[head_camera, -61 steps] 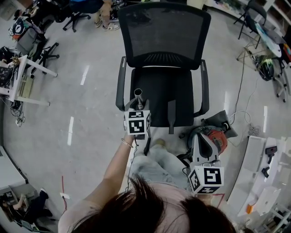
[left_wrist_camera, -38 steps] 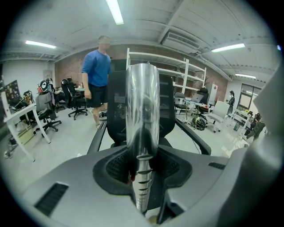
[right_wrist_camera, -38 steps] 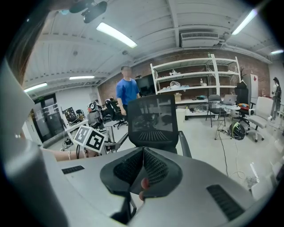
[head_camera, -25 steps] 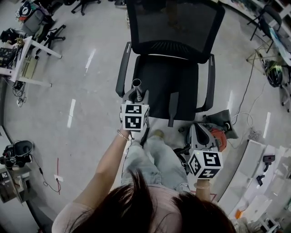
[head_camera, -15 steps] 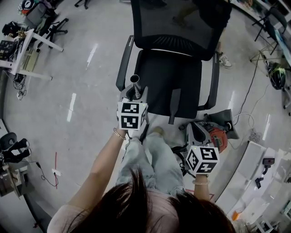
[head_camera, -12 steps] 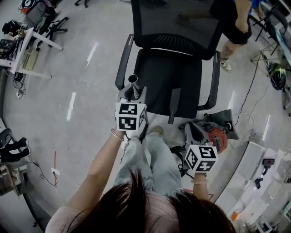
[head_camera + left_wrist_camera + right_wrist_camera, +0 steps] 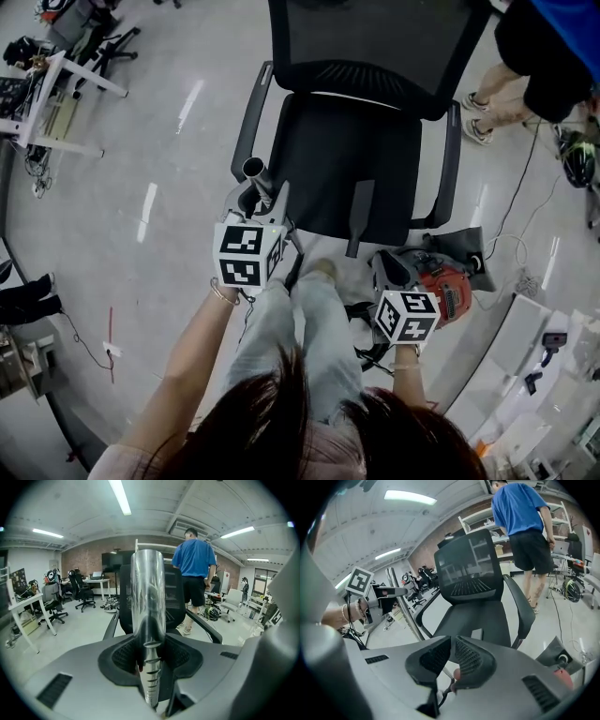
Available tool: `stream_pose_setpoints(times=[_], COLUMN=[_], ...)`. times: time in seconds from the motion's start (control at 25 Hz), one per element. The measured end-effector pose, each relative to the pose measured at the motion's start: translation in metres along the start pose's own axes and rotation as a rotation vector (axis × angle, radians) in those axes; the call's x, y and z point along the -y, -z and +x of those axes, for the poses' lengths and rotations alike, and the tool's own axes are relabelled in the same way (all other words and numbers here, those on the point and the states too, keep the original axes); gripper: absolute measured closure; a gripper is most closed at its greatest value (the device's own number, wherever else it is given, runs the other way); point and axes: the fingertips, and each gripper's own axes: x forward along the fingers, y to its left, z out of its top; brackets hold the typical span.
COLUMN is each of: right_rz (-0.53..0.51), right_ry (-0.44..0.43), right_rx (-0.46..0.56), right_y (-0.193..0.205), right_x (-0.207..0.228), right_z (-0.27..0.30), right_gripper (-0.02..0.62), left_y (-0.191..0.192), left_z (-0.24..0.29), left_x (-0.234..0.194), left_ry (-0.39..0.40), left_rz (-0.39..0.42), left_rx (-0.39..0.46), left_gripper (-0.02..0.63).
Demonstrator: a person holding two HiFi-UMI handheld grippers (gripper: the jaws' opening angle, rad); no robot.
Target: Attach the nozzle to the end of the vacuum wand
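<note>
A silver vacuum wand point(image 7: 255, 174) sticks up and away out of my left gripper point(image 7: 265, 202), which is shut on it just left of the chair seat. In the left gripper view the wand point(image 7: 148, 597) runs straight up between the pads. A dark, flat nozzle point(image 7: 358, 217) lies on the black seat of the office chair point(image 7: 330, 159), towards its front right. My right gripper point(image 7: 388, 269) hangs low to the right of my legs, beside the red and grey vacuum body point(image 7: 439, 279). In its own view the right gripper point(image 7: 452, 641) is shut with nothing in it; the nozzle point(image 7: 477, 633) lies ahead.
A person in a blue shirt point(image 7: 539, 42) stands behind the chair's right side point(image 7: 524, 524). A cable point(image 7: 511, 187) trails over the floor to the right. White shelving point(image 7: 553, 375) stands at the lower right, desks and chairs point(image 7: 56, 84) at the far left.
My right gripper has sunk lower beside the vacuum body, still shut. A person in blue has walked in at the upper right. The left gripper keeps its hold on the wand.
</note>
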Motion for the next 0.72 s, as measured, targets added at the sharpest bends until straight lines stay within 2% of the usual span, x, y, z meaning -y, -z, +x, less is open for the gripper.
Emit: stream_pose_setpoints(times=[0.72], right_rz=[0.049], right_ry=[-0.084], right_rx=[-0.106], right_y=[0.066], right_x=[0.029], right_z=[0.081], right_gripper=[0.568], left_y=[0.004], left_z=[-0.007], left_x=[-0.004], left_ry=[-0.004], left_rz=[-0.003], left_rx=[0.051], left_gripper=[0.462])
